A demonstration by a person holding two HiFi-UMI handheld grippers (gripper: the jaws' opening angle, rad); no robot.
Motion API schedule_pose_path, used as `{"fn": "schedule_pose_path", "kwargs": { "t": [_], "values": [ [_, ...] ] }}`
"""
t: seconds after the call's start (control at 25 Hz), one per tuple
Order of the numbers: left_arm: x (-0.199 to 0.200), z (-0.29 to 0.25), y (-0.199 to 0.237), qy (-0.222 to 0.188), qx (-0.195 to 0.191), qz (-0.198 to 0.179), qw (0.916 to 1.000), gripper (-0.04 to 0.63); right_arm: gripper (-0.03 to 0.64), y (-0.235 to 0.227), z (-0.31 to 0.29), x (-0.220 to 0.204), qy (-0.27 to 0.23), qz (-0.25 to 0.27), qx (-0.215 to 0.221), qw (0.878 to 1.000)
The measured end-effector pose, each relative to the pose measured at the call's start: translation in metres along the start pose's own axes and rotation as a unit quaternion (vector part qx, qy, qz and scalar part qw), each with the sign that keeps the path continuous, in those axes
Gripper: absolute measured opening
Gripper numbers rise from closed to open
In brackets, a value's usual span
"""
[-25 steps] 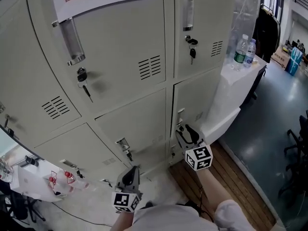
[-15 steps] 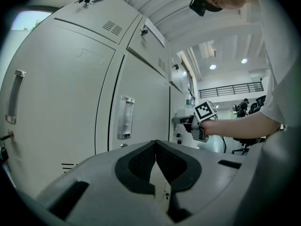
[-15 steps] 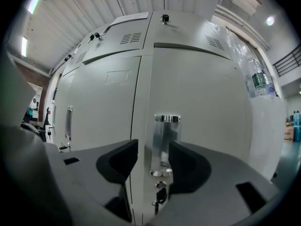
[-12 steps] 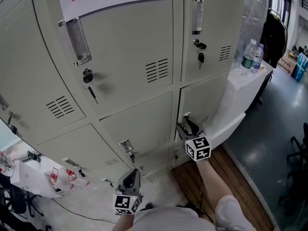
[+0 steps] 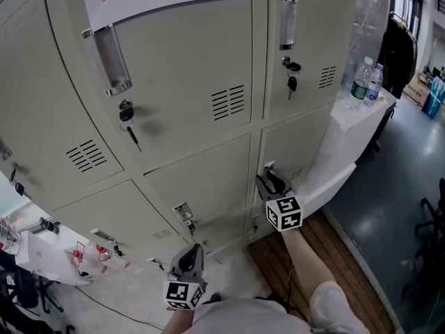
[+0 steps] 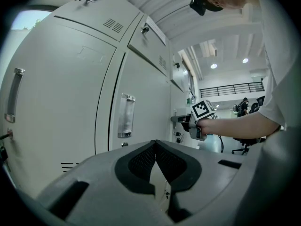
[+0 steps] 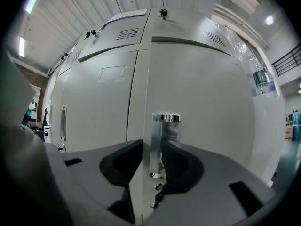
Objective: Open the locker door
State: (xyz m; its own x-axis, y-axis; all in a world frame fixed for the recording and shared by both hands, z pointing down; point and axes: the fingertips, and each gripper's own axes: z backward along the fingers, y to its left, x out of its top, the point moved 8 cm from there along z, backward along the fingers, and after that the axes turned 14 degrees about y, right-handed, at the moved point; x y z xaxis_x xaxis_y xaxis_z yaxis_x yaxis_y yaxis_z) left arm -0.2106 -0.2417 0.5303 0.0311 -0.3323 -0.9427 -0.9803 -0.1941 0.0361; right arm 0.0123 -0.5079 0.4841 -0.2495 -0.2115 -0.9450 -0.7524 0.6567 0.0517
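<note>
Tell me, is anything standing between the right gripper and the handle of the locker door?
Nothing visible is in the way. The chrome handle stands between the jaws of the right gripper. The jaws are closing on it, and a small gap remains on one side.

Right of the lockers [image 5: 188, 68] a white table [image 5: 332, 141] (bottles [image 5: 361, 81] atop) blocks passage.

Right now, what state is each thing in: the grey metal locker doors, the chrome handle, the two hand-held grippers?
Chrome bar handle, between right gripper jaws, not yet pinched.
Right gripper, jaws closing.
Grey metal lower-right locker door, shut.
Left gripper, shut, empty.
</note>
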Motion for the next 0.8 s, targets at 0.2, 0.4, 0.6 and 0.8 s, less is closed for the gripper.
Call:
{"fn": "schedule_pose_path", "kwargs": {
  "t": [0.2, 0.4, 0.6, 0.8],
  "values": [
    [0.0, 0.0, 0.001, 0.0, -0.001, 0.003, 1.0, 0.009, 0.11, 0.0, 0.001, -0.001, 0.003, -0.007, 0.006, 1.0],
    [-0.001, -0.001, -0.001, -0.002, -0.004, 0.003, 1.0, 0.009, 0.11, 0.0, 0.008, -0.003, 0.003, -0.009, 0.007, 1.0],
    [-0.001, -0.001, -0.007, -0.002, -0.017, 0.0, 0.9999, 0.009, 0.11, 0.0, 0.023, -0.009, 0.006, -0.024, 0.004, 1.0],
    [0.001, -0.004, -0.015, -0.003, -0.033, -0.006, 0.9994, 0.009, 0.112, -0.001, 0.04, -0.016, 0.005, -0.023, -0.003, 1.0]
  ]
}}
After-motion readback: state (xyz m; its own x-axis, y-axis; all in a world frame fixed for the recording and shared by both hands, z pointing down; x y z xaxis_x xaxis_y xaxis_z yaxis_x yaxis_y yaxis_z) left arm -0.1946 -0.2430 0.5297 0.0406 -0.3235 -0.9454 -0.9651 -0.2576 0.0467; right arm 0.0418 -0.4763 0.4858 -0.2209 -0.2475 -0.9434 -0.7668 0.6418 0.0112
